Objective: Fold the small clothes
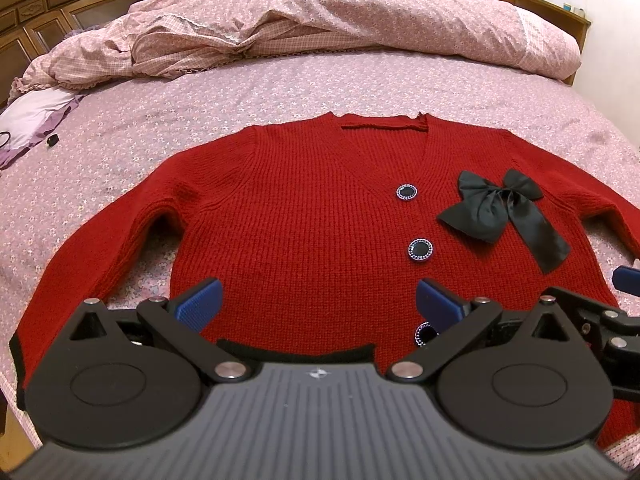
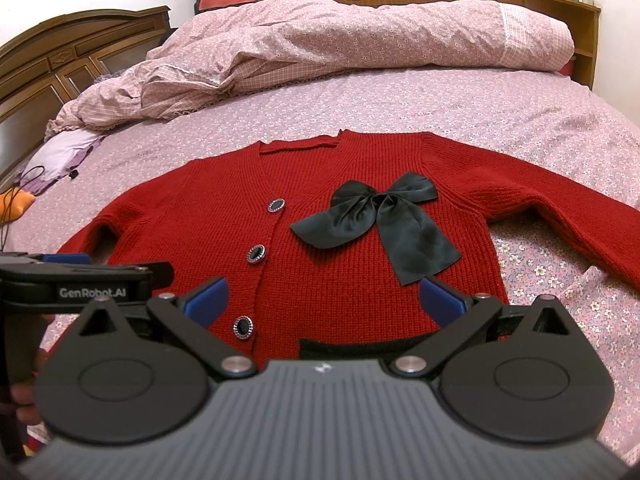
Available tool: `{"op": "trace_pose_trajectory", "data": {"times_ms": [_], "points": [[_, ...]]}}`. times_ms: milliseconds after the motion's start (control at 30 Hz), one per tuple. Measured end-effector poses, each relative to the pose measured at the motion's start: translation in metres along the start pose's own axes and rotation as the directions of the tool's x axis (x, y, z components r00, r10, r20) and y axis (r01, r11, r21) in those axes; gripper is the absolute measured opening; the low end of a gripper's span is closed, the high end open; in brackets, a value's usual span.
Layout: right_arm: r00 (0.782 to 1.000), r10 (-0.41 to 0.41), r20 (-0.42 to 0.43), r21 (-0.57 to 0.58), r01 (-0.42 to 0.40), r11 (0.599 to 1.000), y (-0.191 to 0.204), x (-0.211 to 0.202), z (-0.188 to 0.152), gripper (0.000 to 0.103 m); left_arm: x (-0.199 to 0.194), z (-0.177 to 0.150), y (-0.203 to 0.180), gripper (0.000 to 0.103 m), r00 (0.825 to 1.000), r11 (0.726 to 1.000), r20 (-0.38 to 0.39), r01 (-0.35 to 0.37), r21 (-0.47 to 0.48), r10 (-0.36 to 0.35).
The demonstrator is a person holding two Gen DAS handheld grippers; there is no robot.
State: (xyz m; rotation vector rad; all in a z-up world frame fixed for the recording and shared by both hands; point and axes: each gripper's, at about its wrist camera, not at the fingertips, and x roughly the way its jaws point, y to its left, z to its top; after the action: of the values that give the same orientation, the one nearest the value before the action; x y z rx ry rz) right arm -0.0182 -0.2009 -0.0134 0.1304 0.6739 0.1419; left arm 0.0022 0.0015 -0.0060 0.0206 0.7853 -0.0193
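A small red knit cardigan lies flat and face up on the bed, sleeves spread to both sides, with three dark round buttons and a black satin bow on its chest. It also shows in the right wrist view, with the bow. My left gripper is open and empty above the cardigan's black hem. My right gripper is open and empty above the hem, to the right of the left one. The left gripper's body shows at the left edge of the right wrist view.
The bed has a pink floral sheet. A rumpled pink duvet lies across the far side. A lilac cloth with a cable lies at the far left. A wooden headboard stands at the left, wooden shelving behind.
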Motion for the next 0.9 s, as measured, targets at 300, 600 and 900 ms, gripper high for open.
{"op": "trace_pose_trajectory", "data": {"times_ms": [300,600,900], "points": [[1.0,0.0,-0.001,0.0,0.0,1.0,-0.0001,0.0002,0.0003,0.103,0.0002,0.0,0.0002,0.103,1.0,1.0,-0.001,0.0,0.002,0.0],[1.0,0.0,-0.001,0.0,0.0,1.0,-0.0001,0.0004,0.0002,0.103,0.0008,-0.0003,0.0011,0.103,1.0,1.0,-0.003,0.0,0.002,0.0],[1.0,0.0,-0.001,0.0,0.0,1.0,0.0001,0.0007,-0.0002,0.103,0.0016,-0.0005,0.0017,0.103,1.0,1.0,-0.004,-0.001,0.002,0.001]]}}
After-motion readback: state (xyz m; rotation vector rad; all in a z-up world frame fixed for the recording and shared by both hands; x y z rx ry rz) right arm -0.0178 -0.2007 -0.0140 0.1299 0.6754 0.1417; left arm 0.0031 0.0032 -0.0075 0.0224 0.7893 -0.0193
